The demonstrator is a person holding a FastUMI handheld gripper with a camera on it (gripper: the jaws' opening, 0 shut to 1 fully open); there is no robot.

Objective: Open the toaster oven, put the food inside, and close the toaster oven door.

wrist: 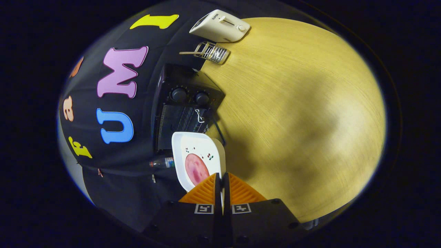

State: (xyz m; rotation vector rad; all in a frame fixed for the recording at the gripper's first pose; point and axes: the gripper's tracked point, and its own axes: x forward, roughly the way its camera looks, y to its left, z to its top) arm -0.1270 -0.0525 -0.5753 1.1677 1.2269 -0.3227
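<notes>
Holding: the gripper [221, 179] had both fingers closed together on the near rim of the plate [193, 144], carrying it edge-on.
Food: a round pink slice [195, 169] lay on the plate, just ahead of the fingers, so it could ride in without being touched.
Oven: the black toaster oven [182, 106] sat just beyond the plate, its door apparently down, ready to receive it.
Table: the wooden table [293, 120] also carried a white toaster [220, 26] and a wire rack [212, 52], well beyond the oven.

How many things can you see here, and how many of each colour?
White: 2, the toaster and the plate pinched edge-on by the gripper.
Black: 1, the toaster oven.
Silver: 1, the wire rack.
Pink: 1, the meat slice on the plate.
Clear: 1, the bottle.
Total: 6
</notes>
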